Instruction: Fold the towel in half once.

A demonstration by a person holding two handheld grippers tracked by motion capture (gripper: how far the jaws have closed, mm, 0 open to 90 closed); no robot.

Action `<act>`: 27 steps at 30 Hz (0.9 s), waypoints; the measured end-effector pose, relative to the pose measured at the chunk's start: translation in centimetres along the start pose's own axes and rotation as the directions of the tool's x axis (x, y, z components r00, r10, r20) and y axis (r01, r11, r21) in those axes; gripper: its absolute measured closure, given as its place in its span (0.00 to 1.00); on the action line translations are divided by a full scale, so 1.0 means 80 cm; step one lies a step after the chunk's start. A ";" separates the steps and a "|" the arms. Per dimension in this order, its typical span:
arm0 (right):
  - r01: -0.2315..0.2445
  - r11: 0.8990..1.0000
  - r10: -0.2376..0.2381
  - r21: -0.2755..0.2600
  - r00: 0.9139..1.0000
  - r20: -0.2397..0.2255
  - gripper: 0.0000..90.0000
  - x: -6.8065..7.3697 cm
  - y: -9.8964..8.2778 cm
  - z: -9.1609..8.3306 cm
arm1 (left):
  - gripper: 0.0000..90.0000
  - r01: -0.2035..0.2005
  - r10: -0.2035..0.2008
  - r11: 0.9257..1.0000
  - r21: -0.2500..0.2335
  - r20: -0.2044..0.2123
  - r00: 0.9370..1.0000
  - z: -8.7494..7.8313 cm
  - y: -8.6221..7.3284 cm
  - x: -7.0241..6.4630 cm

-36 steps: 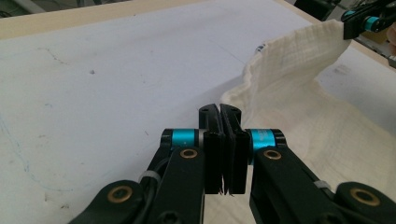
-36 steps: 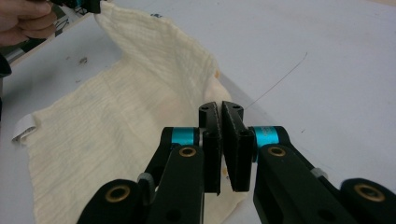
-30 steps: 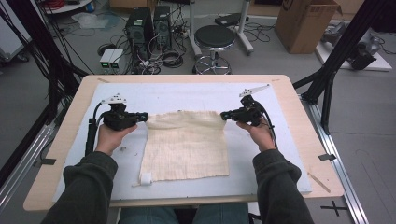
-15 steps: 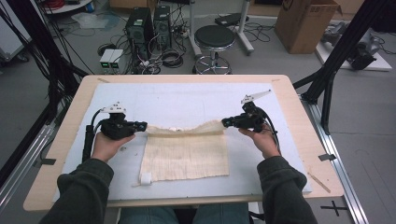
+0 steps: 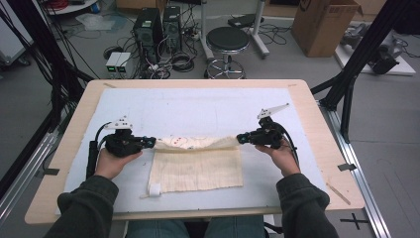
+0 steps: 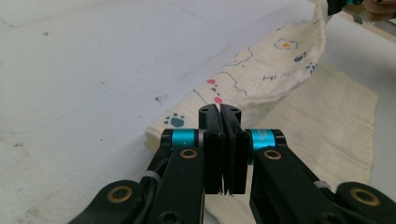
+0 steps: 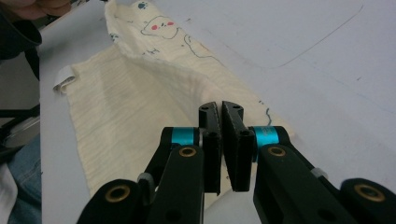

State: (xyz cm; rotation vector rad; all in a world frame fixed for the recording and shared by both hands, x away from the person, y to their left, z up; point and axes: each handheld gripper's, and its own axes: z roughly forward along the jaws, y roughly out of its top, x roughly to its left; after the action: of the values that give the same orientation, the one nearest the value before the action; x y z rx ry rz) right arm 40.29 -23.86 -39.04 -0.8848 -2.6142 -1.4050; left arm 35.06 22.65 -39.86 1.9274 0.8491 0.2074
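A cream cloth [image 5: 195, 166] is found on the white mat [image 5: 198, 106] that covers the wooden table [image 5: 324, 148], on the person's side of the mat's middle. The left gripper [image 5: 150, 142] is held at the cloth's far left corner and the right gripper [image 5: 240, 138] at its far right corner; in each gripper view the two black jaws are seen pressed together on the cloth's edge, so both corners are clamped. In the left gripper view the left gripper [image 6: 220, 111] is seen closed on the hem, with the printed side of the cloth [image 6: 261, 79], bearing paw marks and red spots, turned upward beyond it. In the right gripper view the right gripper [image 7: 219, 108] is seen closed on the opposite corner, with the printed face of the cloth [image 7: 154, 60] lifted beyond it. Compared with one second ago, the cloth's far edge is no longer spread flat: it is raised and carried toward the cloth's near edge, so that a fold line is formed across it and the printed underside is exposed along the far strip. Both grippers are seen nearer to the cloth's near edge than before. The near edge is unchanged in place, and a small white tag [image 5: 154, 189] is seen at the cloth's near left corner.
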 end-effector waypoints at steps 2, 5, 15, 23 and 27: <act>-0.006 1.000 0.006 0.003 1.000 -0.002 0.96 0.001 -0.005 -0.001 | 0.97 0.000 0.000 1.000 0.004 0.000 1.000 -0.001 -0.005 0.000; -0.010 1.000 0.010 0.000 1.000 -0.010 0.96 0.003 -0.011 -0.001 | 0.97 0.010 -0.010 1.000 -0.002 0.006 1.000 -0.003 -0.012 -0.002; 0.004 1.000 -0.005 -0.009 0.999 -0.034 0.96 0.016 -0.022 -0.003 | 0.97 -0.011 0.011 1.000 0.006 0.017 1.000 -0.008 -0.027 -0.014; 0.003 1.000 -0.003 -0.005 0.999 -0.039 0.96 0.023 -0.034 -0.001 | 0.97 -0.039 0.039 0.999 0.015 0.027 0.999 -0.011 -0.031 -0.024; 0.008 1.000 -0.008 -0.022 0.999 -0.038 0.96 0.027 -0.039 -0.007 | 0.97 -0.054 0.053 0.998 0.018 0.032 0.998 -0.014 -0.032 -0.032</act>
State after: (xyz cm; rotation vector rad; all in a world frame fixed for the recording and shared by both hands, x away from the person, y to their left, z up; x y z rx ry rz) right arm 36.79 -24.63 -40.45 -0.8425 -2.5830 -1.4397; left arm 31.41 22.54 -40.93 1.9677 0.7820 0.2010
